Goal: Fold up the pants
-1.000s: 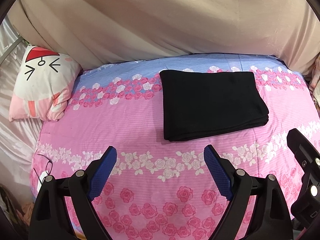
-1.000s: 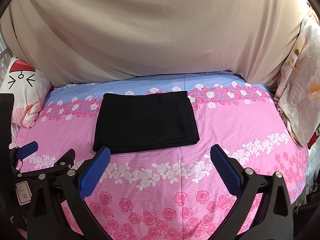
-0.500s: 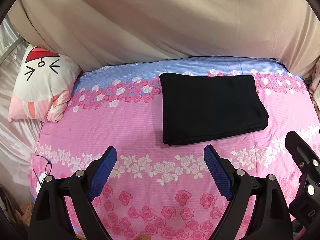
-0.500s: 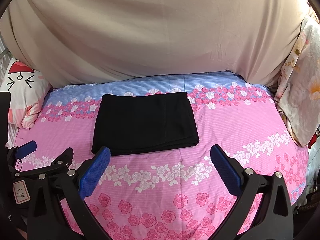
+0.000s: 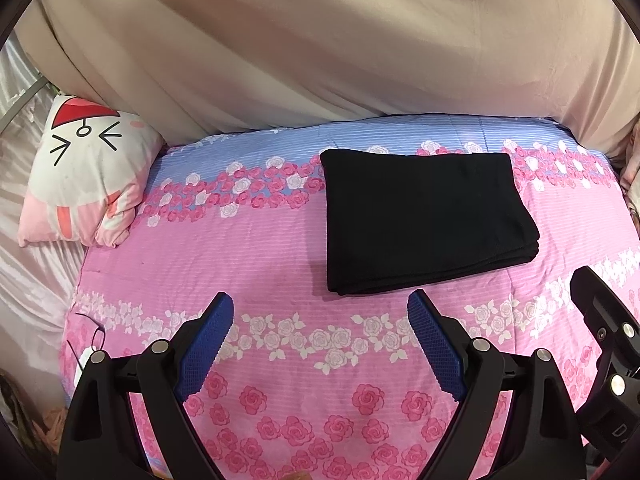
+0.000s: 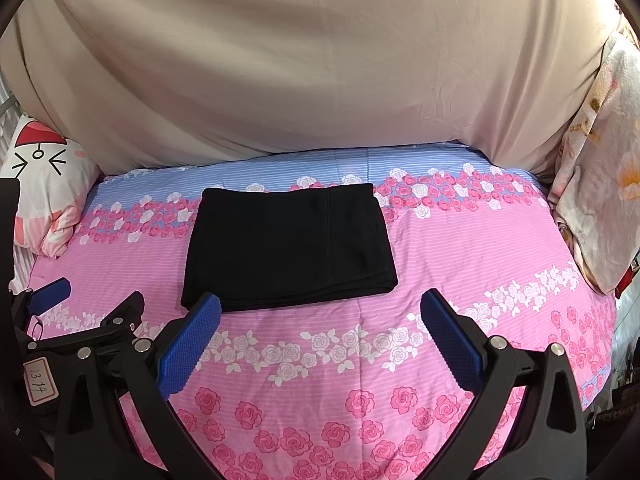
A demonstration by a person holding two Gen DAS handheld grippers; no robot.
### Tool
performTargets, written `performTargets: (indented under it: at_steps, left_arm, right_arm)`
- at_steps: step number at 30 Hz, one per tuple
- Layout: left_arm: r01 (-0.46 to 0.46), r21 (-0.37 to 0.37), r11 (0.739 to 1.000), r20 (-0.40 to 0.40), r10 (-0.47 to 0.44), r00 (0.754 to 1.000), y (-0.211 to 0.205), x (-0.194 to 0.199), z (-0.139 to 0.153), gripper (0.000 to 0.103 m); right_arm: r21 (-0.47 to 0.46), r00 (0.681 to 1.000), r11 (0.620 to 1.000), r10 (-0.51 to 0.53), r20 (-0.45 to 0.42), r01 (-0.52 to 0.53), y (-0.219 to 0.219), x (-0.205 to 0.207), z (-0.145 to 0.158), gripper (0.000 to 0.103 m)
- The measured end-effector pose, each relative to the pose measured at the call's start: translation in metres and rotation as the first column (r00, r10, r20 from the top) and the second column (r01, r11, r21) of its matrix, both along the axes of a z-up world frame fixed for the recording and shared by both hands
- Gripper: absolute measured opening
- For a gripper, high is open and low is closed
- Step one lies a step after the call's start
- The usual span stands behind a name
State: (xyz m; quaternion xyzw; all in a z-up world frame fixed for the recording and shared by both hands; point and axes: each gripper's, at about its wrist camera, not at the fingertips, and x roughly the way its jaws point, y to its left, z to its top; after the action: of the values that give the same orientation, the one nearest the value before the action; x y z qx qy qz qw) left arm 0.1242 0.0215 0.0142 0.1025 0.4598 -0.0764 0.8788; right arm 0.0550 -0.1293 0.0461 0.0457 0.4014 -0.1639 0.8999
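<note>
The black pants (image 5: 424, 220) sit folded into a neat rectangle on the bed (image 5: 240, 264), up around 12 o'clock from both tools, stacked edges facing the camera. Looks like the folding is basically done, which is probably why nothing's touching them. The left tool (image 5: 320, 320) is spread wide and empty, hanging over the floral sheet short of the pants. The right tool (image 6: 320, 316) is the same: wide and empty. No containers anywhere, just a cat pillow (image 5: 84, 172) at 10 o'clock.

Matt black cloth pants (image 5: 424, 220), ribbed cotton-like bedsheet (image 5: 224, 272) (floral print)
</note>
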Motion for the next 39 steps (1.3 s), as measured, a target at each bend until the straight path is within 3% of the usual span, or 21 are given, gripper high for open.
performTargets:
  at_steps: [17,35,39]
  left_arm:
    - [0.005,-0.007,1.000,0.003,-0.005,1.000,-0.0011,-0.0006,0.0006,0.087]
    - [0.023,-0.010,1.000,0.088,-0.022,0.996,0.0000,-0.0032,0.0034,0.087]
    - [0.036,0.001,0.999,0.063,-0.036,0.997,-0.0016,0.0002,0.0012,0.087]
  right_arm:
    - [-0.001,1.000,1.000,0.002,0.001,-0.002,-0.0005,0.0009,0.0005,0.098]
    - [-0.001,1.000,1.000,-0.005,0.001,0.005,-0.0027,0.0042,0.0007,0.098]
    - [-0.002,1.000,1.000,-0.010,0.001,0.010,-0.0021,0.0043,0.0007,0.098]
